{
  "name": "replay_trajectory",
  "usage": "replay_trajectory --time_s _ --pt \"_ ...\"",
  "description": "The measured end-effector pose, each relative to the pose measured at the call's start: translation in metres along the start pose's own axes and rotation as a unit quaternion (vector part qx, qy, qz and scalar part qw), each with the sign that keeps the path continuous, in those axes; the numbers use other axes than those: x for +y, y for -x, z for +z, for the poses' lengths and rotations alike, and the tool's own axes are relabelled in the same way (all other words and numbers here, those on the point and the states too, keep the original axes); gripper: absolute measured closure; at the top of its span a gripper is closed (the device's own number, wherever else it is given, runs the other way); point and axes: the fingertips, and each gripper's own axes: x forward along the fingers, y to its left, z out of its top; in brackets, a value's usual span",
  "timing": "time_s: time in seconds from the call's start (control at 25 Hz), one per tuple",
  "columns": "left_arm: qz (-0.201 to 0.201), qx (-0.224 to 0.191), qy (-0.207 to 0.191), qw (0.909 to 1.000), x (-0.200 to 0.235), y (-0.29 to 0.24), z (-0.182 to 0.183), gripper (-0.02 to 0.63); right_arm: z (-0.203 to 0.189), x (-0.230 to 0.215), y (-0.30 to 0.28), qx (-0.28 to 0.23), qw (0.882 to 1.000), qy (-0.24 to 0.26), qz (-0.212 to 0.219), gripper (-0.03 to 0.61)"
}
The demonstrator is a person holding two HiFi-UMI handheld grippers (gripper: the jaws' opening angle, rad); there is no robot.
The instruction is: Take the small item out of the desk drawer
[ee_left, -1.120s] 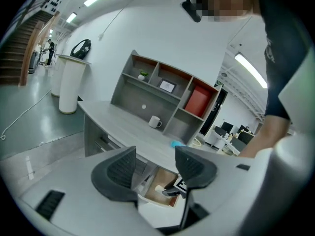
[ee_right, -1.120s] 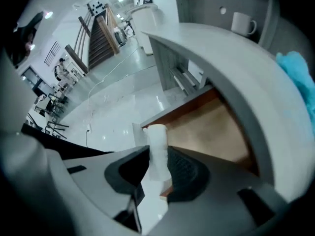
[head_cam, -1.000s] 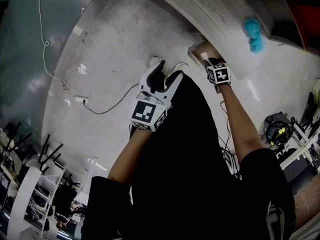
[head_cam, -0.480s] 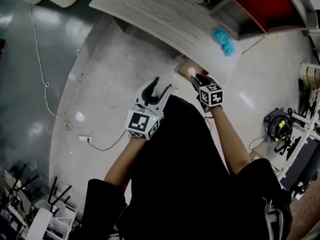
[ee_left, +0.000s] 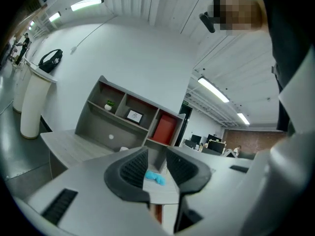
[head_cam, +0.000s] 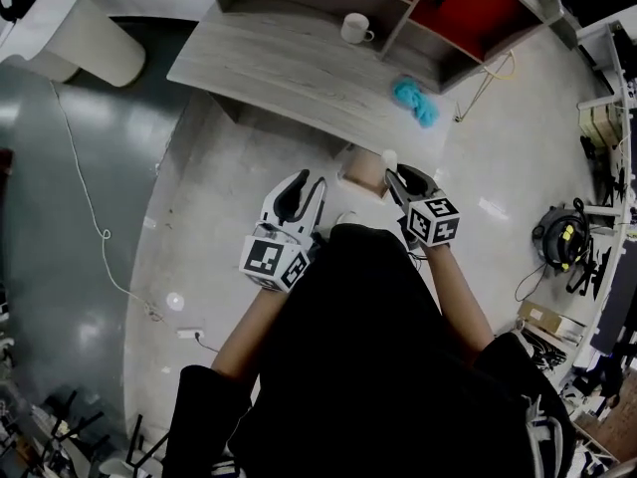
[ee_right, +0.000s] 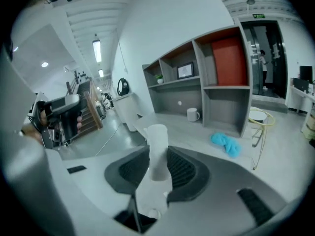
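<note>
Right gripper [ee_right: 158, 157] is clamped on the small white plastic cylinder [ee_right: 157, 134]. It's standing upright between the ribbed pads and pokes out past the tips. So it's out of the open brown-lined desk drawer [head_cam: 363, 170], which sits just left of those jaws when you look down on them. Left gripper [ee_left: 157, 163] has just been narrowing its jaws, but there's nothing in them, only a slim gap. Past both sets of tips is the pale wood-grain desk [head_cam: 269, 63]. There's a fluffy turquoise cloth [head_cam: 414, 100] lying straight ahead, a white ceramic mug [head_cam: 355, 29] further back, and the grey shelf unit with red panels [head_cam: 468, 13] behind that.
</note>
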Motion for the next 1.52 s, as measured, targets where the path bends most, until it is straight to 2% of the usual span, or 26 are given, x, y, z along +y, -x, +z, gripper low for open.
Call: replay_trajectory --time_s 0.24,0.44,0.6,0.8,1.04,1.24,1.52 --pt "-0.035 -0.001 -0.014 0.9993 -0.01 -0.009 0.02 0.525 0.044 0.01 0.045 -0.078 0.996 -0.022 -0.031 0.465" --pt "-0.053 0.022 -0.025 0.998 -0.013 -0.029 0.021 0.575 0.073 0.005 0.08 -0.138 0.987 -0.043 -0.065 0.465" --pt "-0.071 0.032 -0.033 0.9964 -0.016 -0.043 0.023 0.584 0.088 0.0 0.107 -0.169 0.98 -0.037 -0.101 0.465" --pt "-0.08 0.031 -0.046 0.9952 -0.013 -0.062 0.035 0.588 0.113 -0.005 0.144 -0.219 0.964 -0.01 -0.153 0.465" --pt "-0.085 0.027 -0.059 0.9943 -0.016 -0.081 0.05 0.588 0.118 -0.027 0.173 -0.248 0.949 -0.043 -0.191 0.466" --pt "-0.093 0.03 -0.061 0.9933 -0.017 -0.096 0.055 0.588 0.12 -0.042 0.188 -0.256 0.934 -0.029 -0.245 0.469" --pt "-0.105 0.036 -0.052 0.9925 -0.017 -0.109 0.049 0.588 0.121 -0.051 0.195 -0.256 0.93 -0.028 -0.263 0.471"
